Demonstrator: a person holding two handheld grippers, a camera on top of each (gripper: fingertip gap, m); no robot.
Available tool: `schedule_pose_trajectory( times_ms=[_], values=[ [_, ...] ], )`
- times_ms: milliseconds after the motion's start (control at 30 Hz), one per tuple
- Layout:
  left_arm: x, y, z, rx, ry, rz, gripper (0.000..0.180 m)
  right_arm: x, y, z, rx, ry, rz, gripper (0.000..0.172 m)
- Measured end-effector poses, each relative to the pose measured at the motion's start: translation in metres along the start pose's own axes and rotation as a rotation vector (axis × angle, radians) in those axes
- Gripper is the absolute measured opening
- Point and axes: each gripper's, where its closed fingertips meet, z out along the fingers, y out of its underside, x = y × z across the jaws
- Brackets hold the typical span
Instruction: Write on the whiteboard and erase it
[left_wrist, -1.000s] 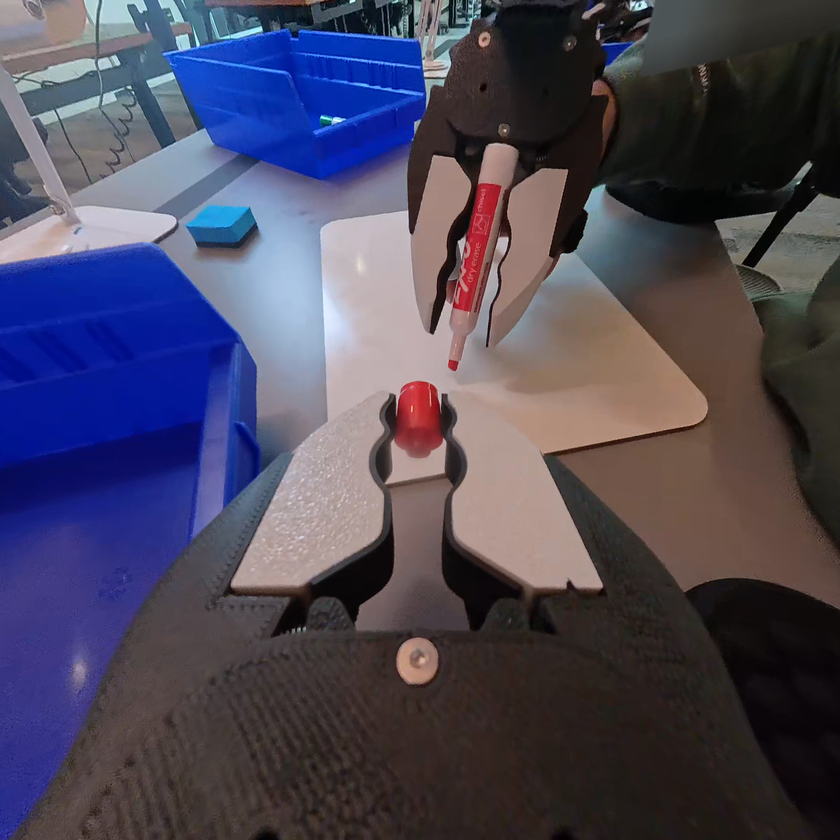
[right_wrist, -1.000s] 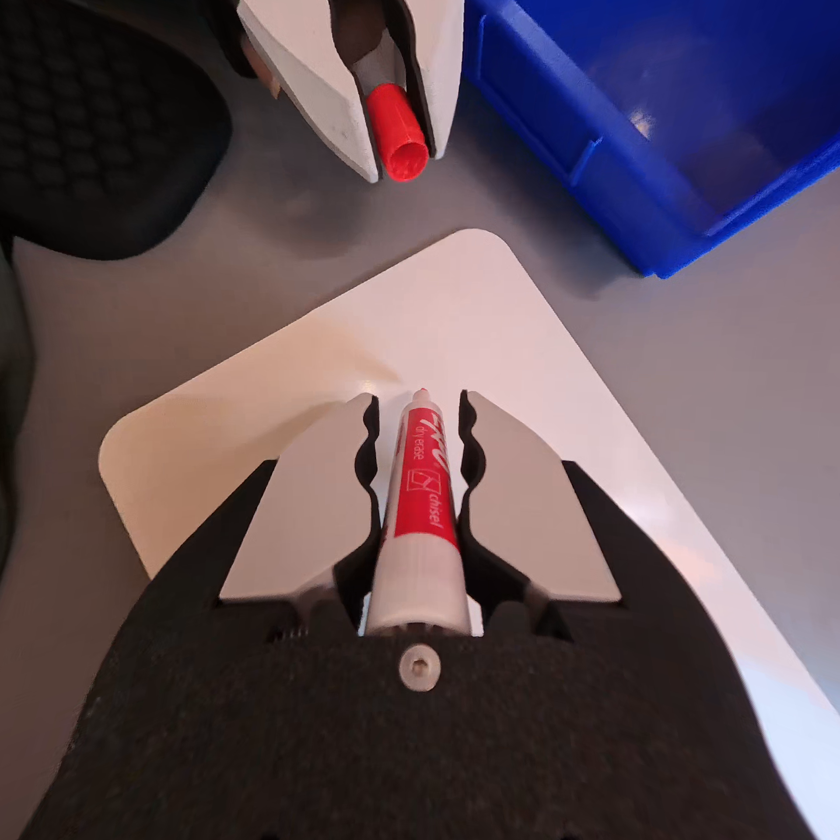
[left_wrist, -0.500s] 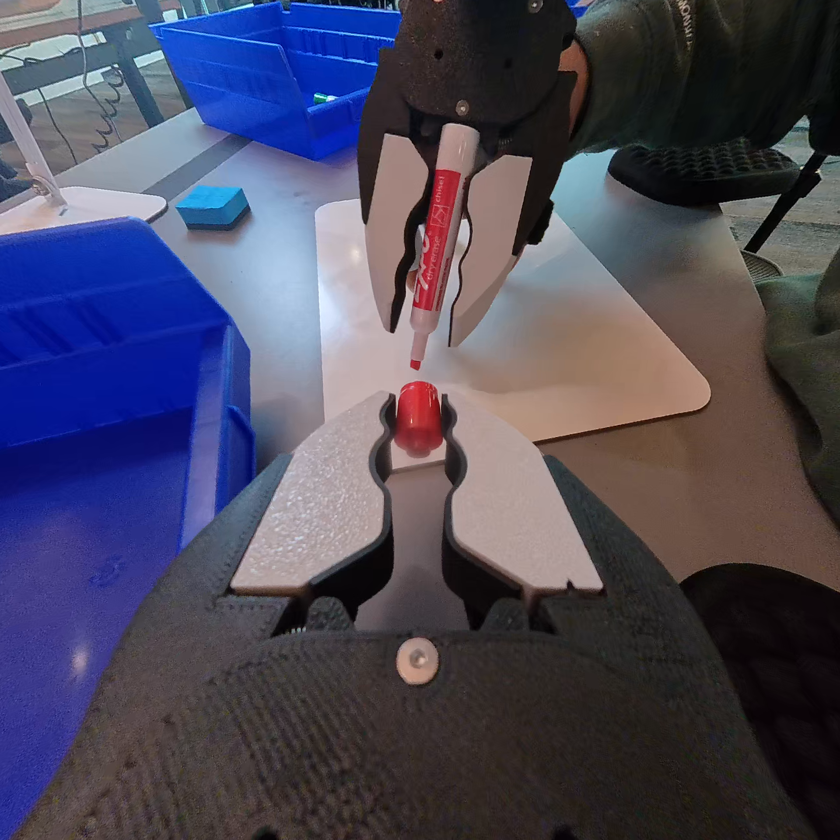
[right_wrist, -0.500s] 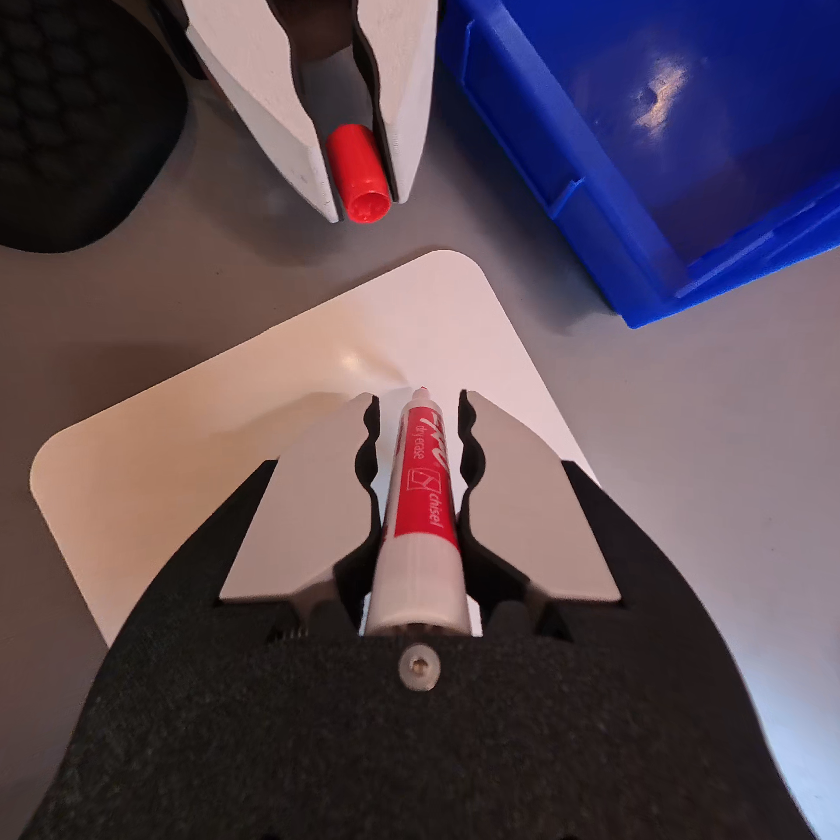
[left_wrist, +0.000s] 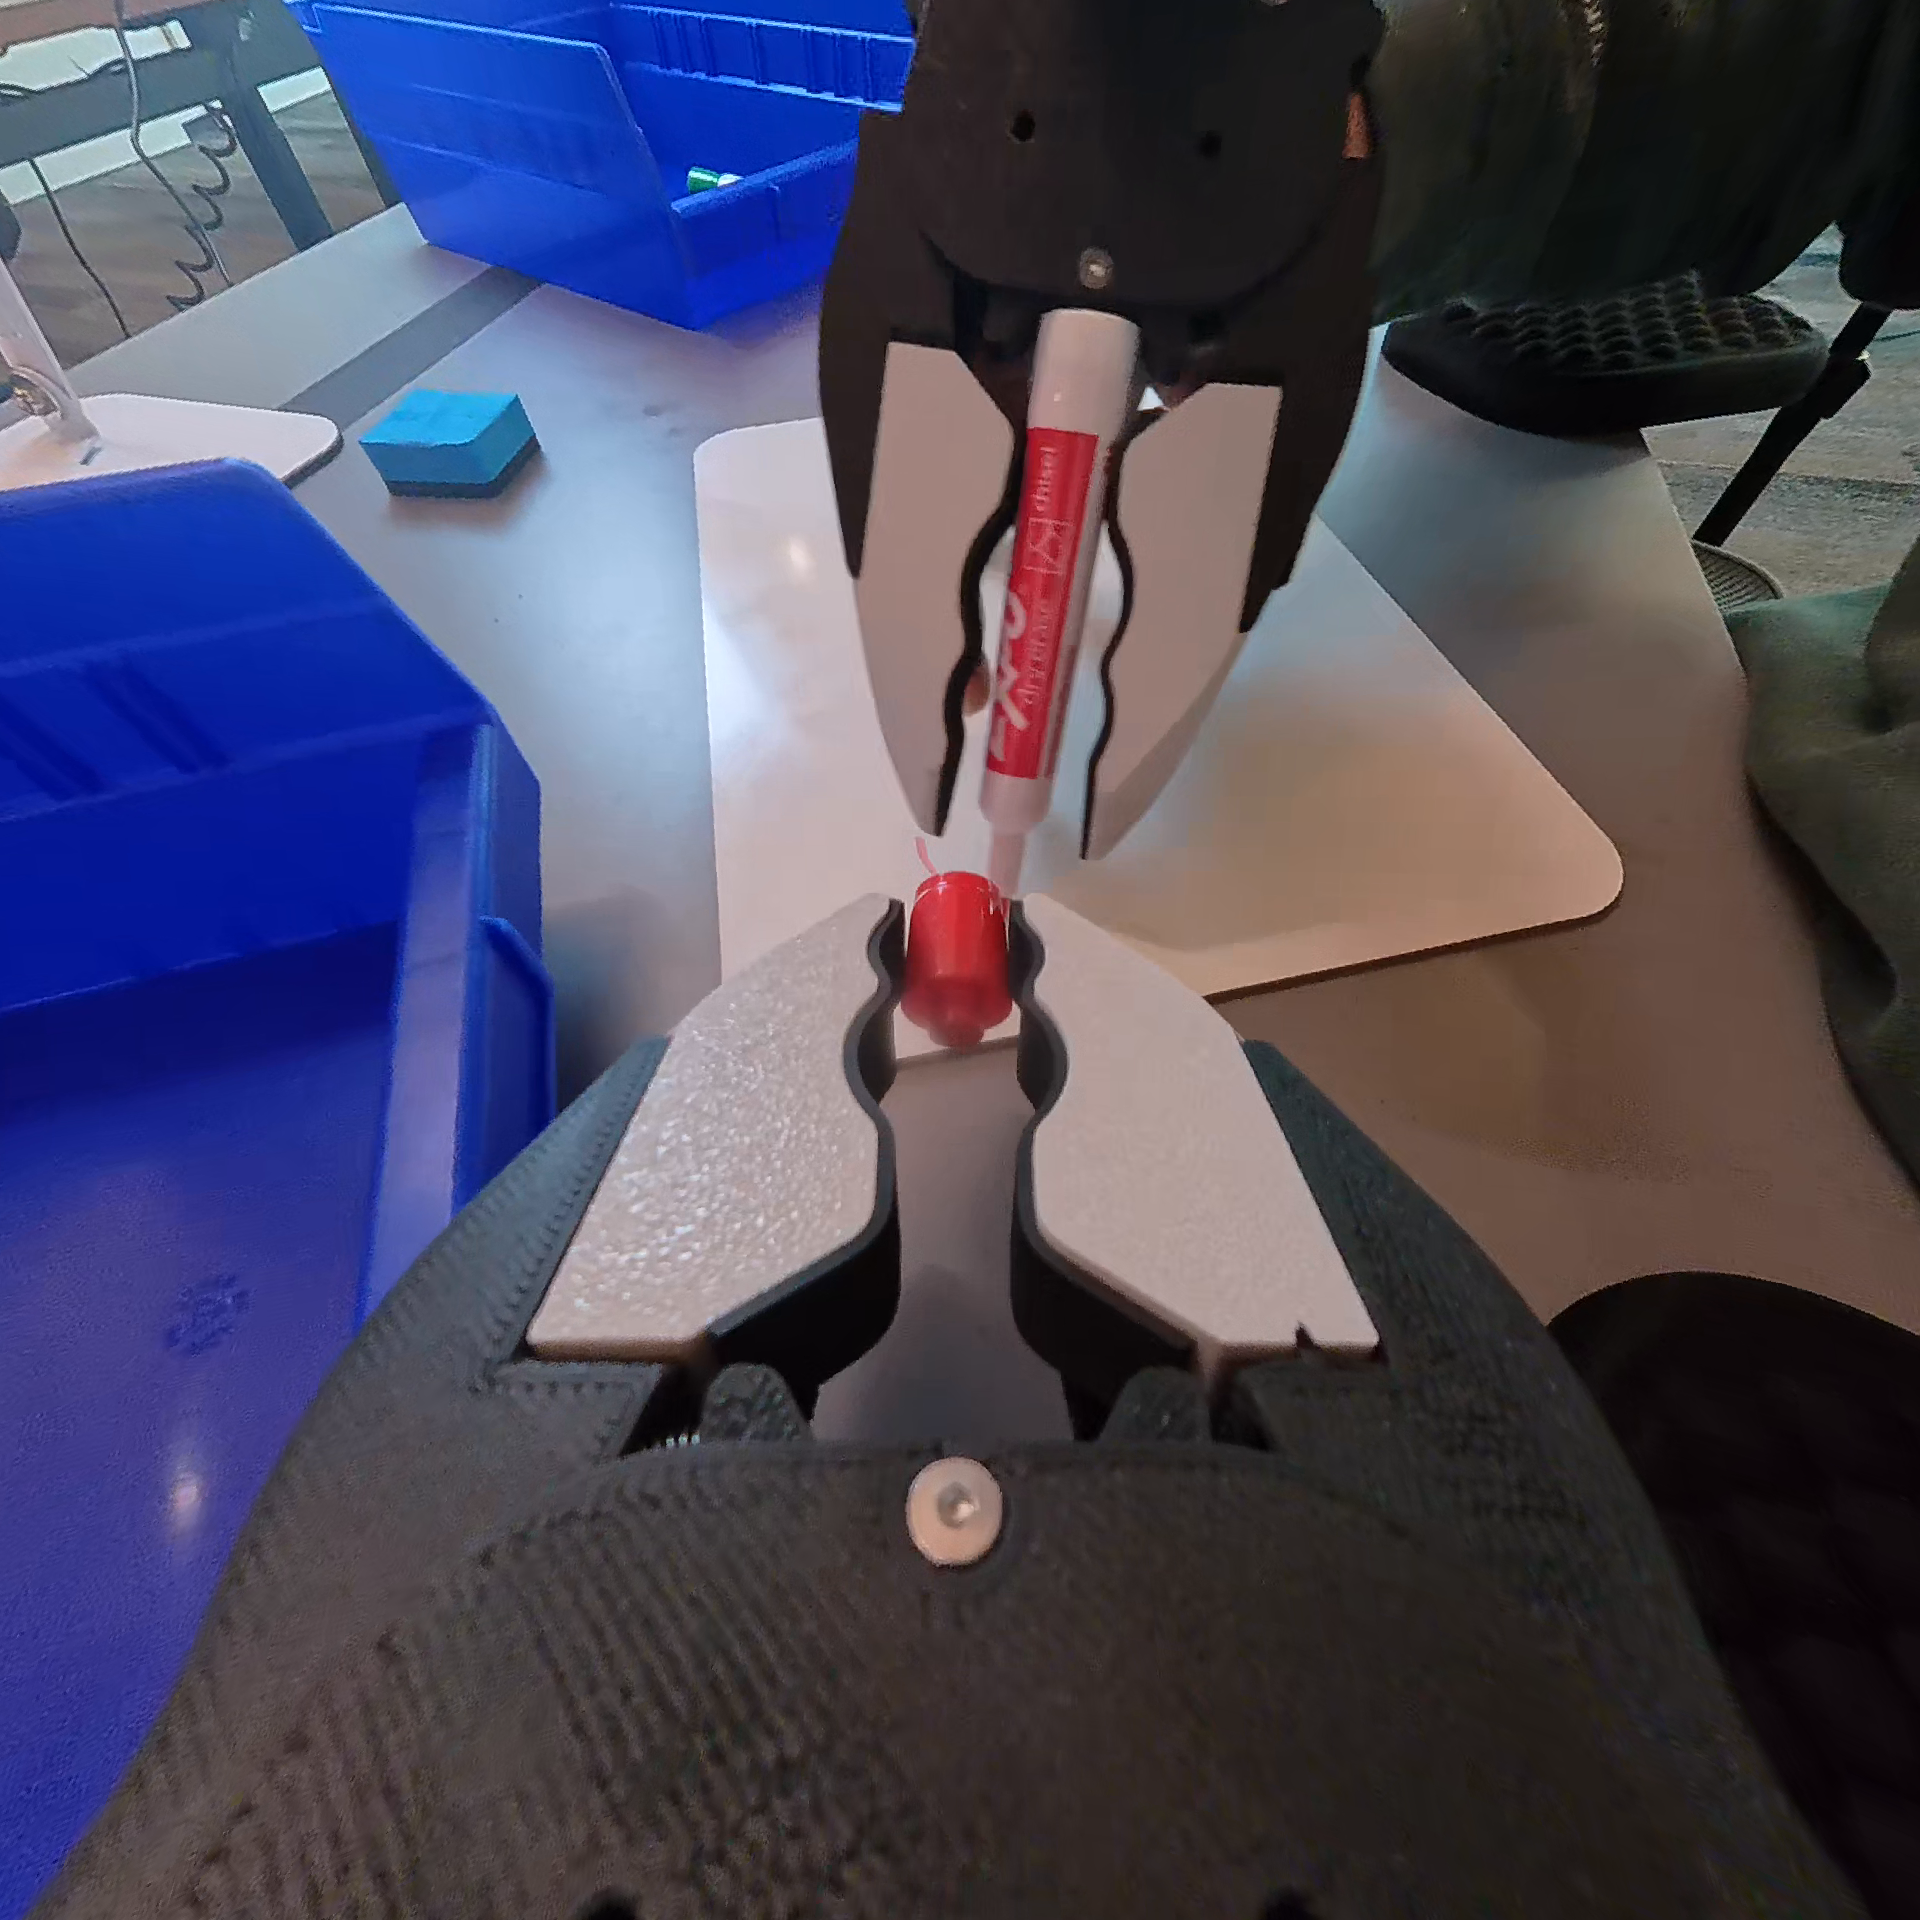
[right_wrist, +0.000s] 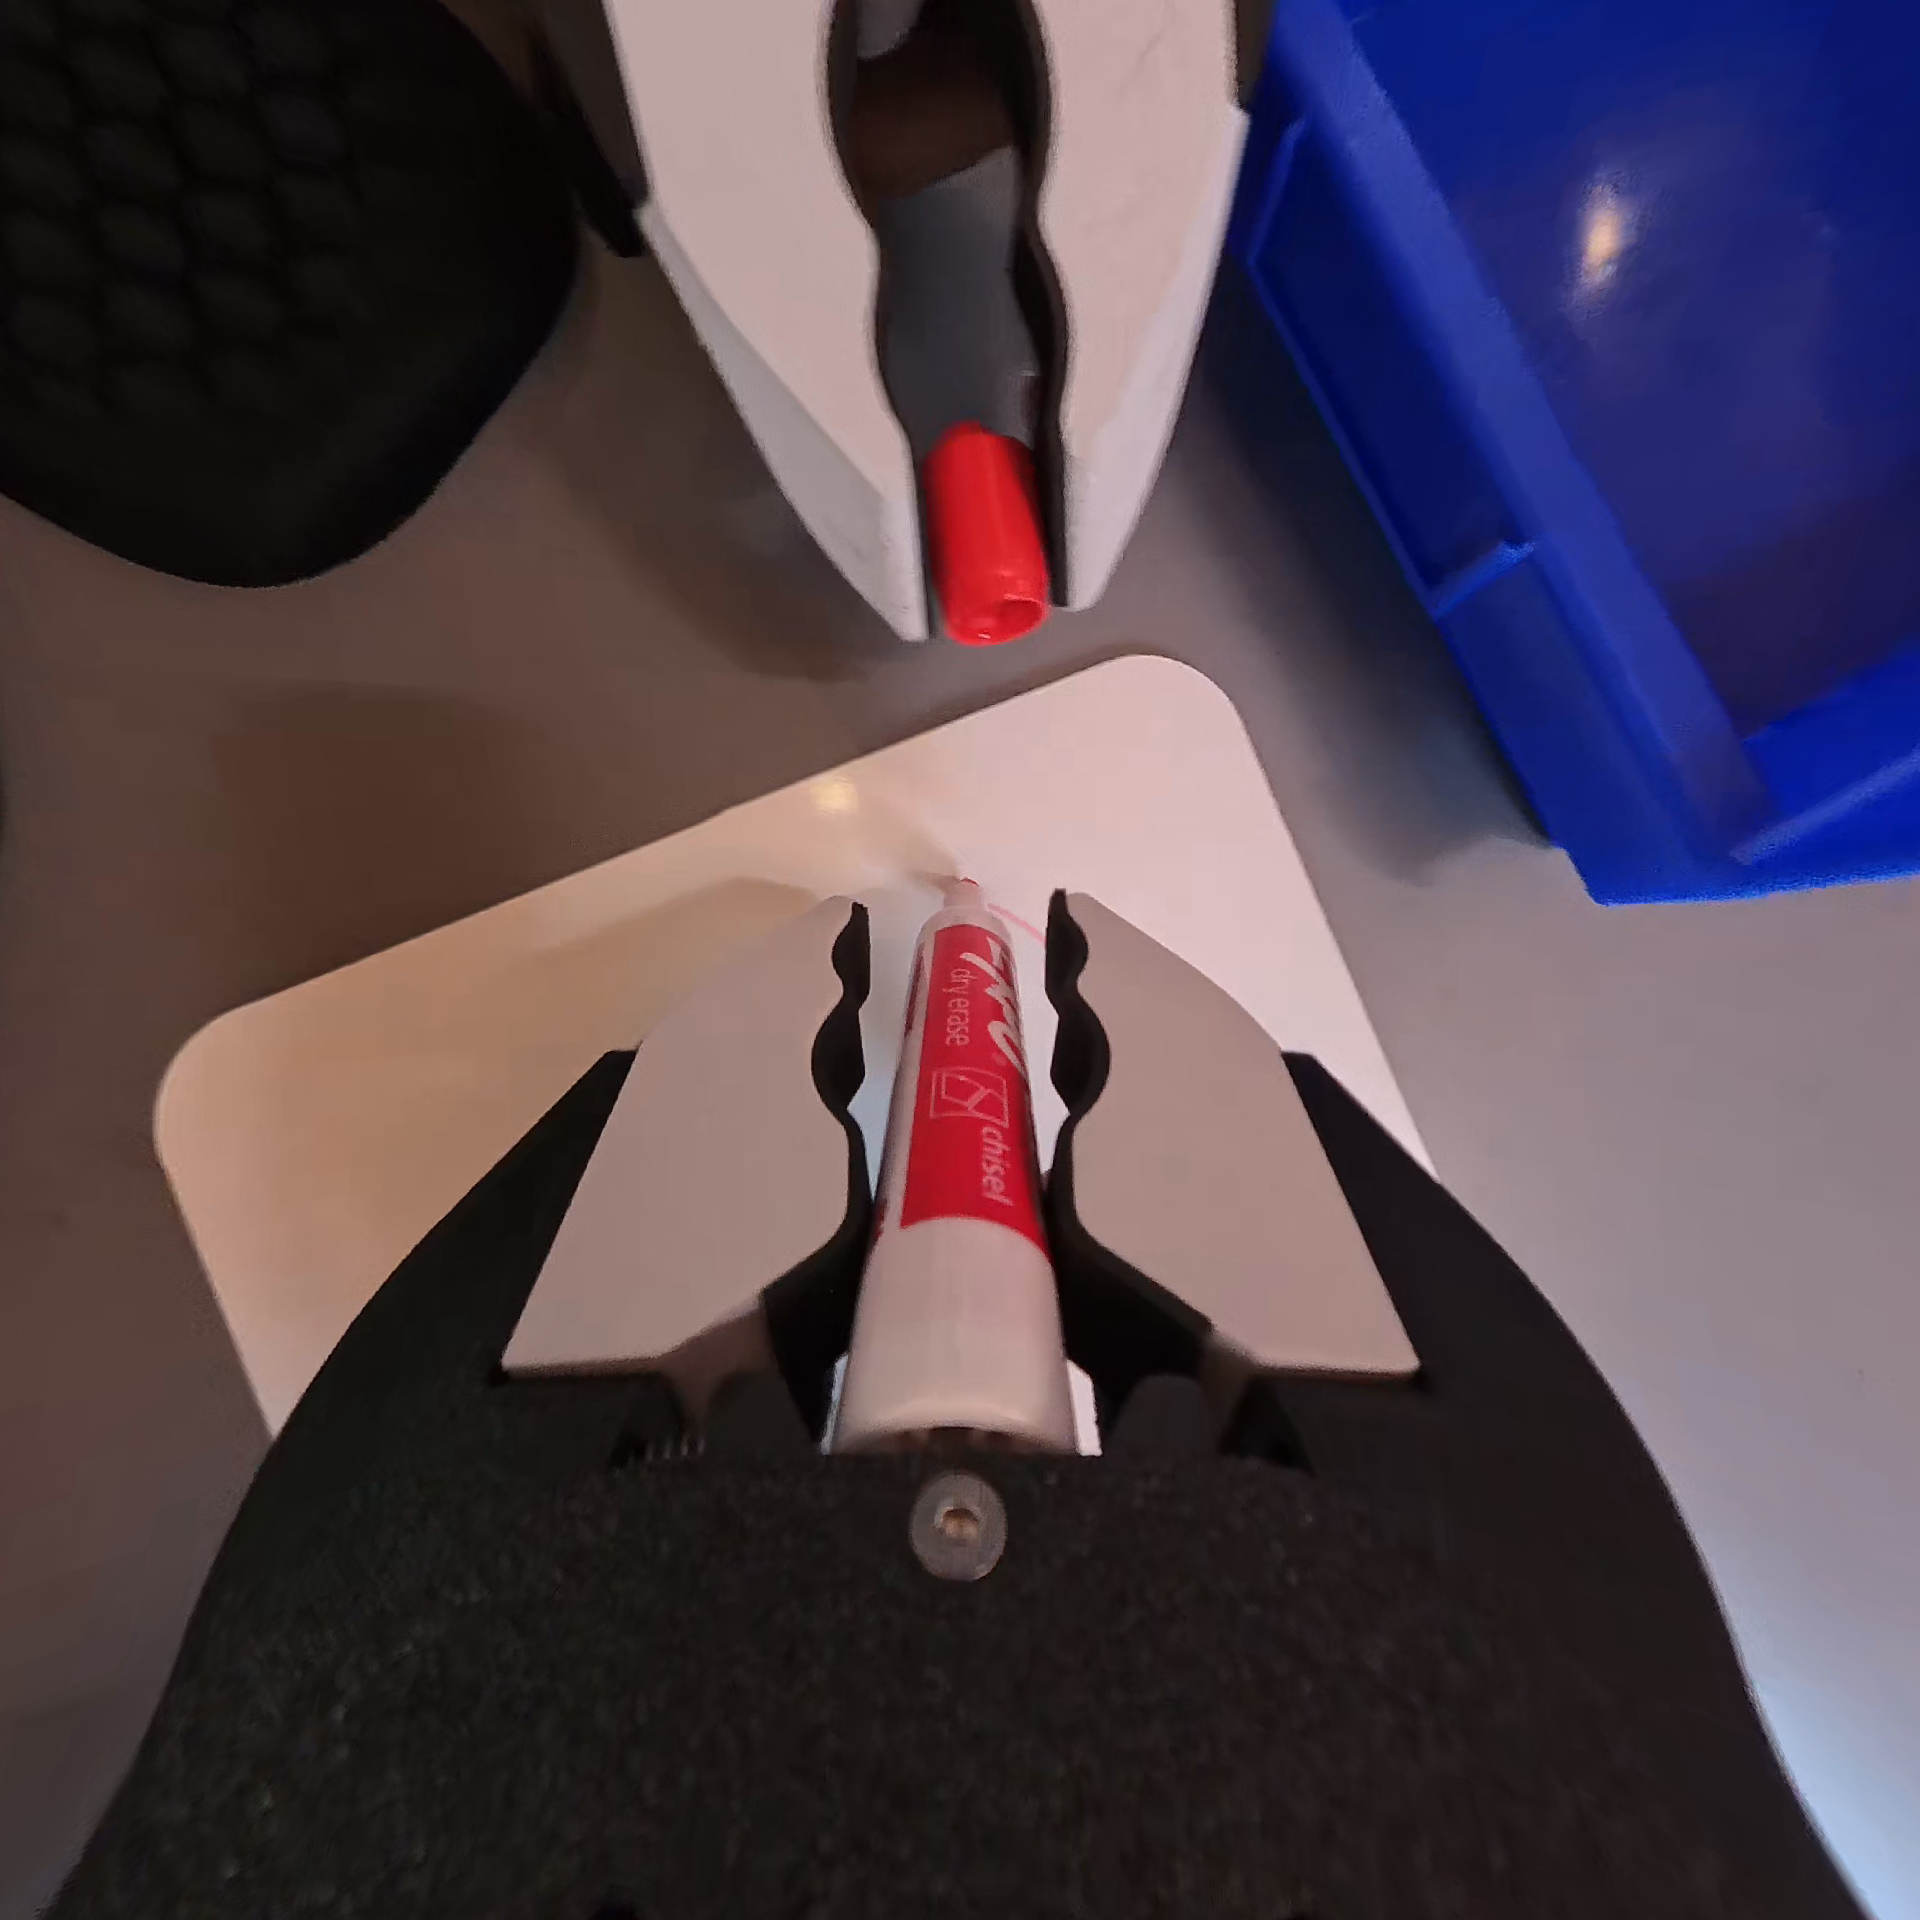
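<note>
Right gripper (right_wrist: 956, 904) clamped marker (right_wrist: 961, 1143), tip on whiteboard (right_wrist: 1143, 790), frame centre; left gripper (left_wrist: 951, 914) pinched red cap (left_wrist: 954, 971). Risk: marker slipping, line smearing.

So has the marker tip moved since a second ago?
Yes. The marker in the right hand-held gripper has dropped from above the whiteboard to its surface, near its corner, leaving a faint red line.
</note>
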Motion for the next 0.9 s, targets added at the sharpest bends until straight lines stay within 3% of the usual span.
schedule_pose_trajectory(
  times_ms=[333,600,900],
  values=[
    [0.002,0.001,0.001,-0.003,0.009,-0.004,0.019,-0.044,0.025,-0.022,-0.071,-0.053,0.001,0.033],
    [0.004,0.001,0.003,-0.006,0.017,-0.007,0.019,-0.006,0.053,-0.039,-0.128,0.041,0.057,0.033],
    [0.004,0.001,0.002,-0.009,0.015,0.007,0.019,0.029,0.027,-0.016,-0.088,0.049,0.02,0.034]
  ],
)
